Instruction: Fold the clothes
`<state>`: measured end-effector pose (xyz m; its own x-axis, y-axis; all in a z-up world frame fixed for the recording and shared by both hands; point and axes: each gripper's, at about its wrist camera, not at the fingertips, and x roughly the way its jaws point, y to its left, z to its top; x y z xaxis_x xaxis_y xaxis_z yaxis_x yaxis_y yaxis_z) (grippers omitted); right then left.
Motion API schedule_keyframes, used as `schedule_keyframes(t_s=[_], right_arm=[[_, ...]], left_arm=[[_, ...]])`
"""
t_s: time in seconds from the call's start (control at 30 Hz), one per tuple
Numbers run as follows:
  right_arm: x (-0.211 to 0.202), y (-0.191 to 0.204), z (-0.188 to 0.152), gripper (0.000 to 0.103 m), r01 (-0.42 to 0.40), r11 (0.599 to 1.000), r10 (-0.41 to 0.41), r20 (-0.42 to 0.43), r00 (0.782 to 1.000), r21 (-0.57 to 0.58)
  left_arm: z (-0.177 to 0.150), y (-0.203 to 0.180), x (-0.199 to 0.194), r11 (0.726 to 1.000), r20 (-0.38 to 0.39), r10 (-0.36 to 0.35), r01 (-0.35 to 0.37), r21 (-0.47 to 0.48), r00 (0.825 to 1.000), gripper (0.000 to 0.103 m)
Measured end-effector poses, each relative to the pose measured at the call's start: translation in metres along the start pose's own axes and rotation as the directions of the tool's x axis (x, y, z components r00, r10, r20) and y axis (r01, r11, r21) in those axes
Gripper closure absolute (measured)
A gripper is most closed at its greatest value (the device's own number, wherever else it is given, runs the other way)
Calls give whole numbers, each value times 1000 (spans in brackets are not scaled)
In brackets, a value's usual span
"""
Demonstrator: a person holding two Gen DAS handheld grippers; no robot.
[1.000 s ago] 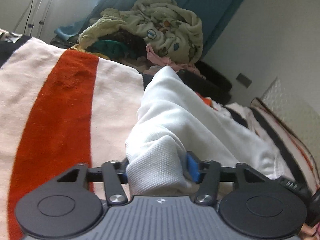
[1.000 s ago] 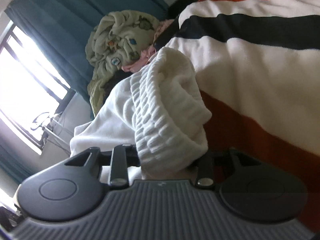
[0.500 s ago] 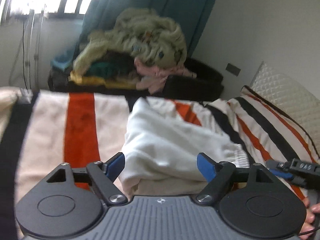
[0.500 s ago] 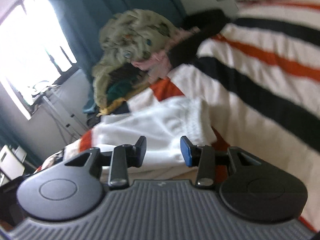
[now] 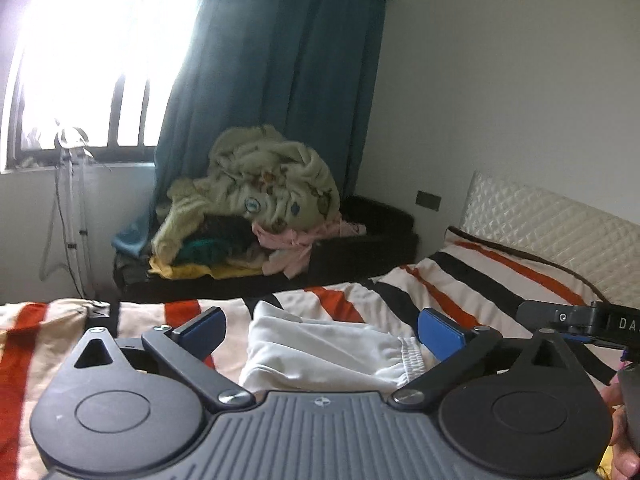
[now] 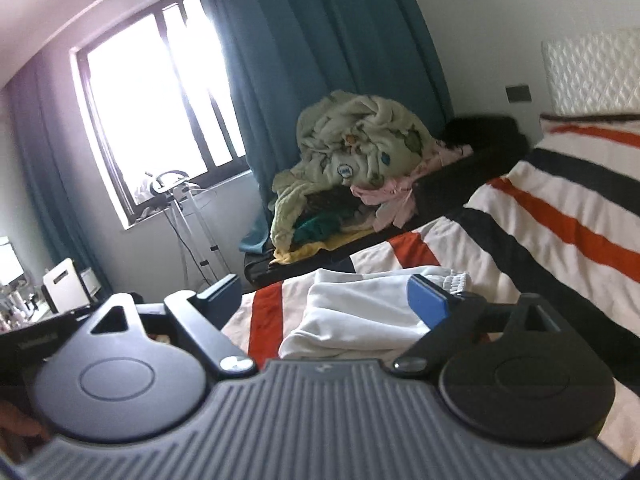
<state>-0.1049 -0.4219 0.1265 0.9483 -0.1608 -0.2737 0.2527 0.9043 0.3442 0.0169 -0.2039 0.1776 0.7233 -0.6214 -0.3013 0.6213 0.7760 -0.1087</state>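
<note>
A folded white garment [image 5: 320, 350] with an elastic waistband lies on the striped bed cover [image 5: 460, 280]; it also shows in the right wrist view [image 6: 360, 308]. My left gripper [image 5: 320, 330] is open and empty, raised above and behind the garment. My right gripper [image 6: 328, 300] is open and empty, also raised behind the garment. Part of the right gripper shows at the right edge of the left wrist view [image 5: 576, 320].
A heap of unfolded clothes and a pale blanket [image 5: 260, 208] sits on a dark couch beside the bed, under a teal curtain [image 5: 280, 80]. A white stand [image 6: 188, 208] is by the window. The padded headboard [image 5: 560, 224] is at the right.
Both grippers let go of the white garment, opened wide and lifted up and back. The garment now lies folded on the bed.
</note>
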Motion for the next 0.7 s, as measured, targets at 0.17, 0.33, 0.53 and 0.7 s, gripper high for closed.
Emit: schedule_keyframes(t_s=[0.17,0.33,0.53,0.7], right_arm=[[-27,16,-25,13,21,999,-21,25,999,-32],[-37,24,-55,13,57,996,-54,52,997,-68],[-31,25,-87,13,89,994,-86,44,995,-70],[-27,26,-113,13,115,991,-112,36,993,-72]], left_arm=[[-16,-10,-39,999,25,16,-16,28,1000,0],[-41,-10,-58,1000,15,19,-19,13,1000,0],[-71,-7,-65,998,14,60,-60,30,998,0],[-83,-4,-58,997,7,64,-65,42,998,0]])
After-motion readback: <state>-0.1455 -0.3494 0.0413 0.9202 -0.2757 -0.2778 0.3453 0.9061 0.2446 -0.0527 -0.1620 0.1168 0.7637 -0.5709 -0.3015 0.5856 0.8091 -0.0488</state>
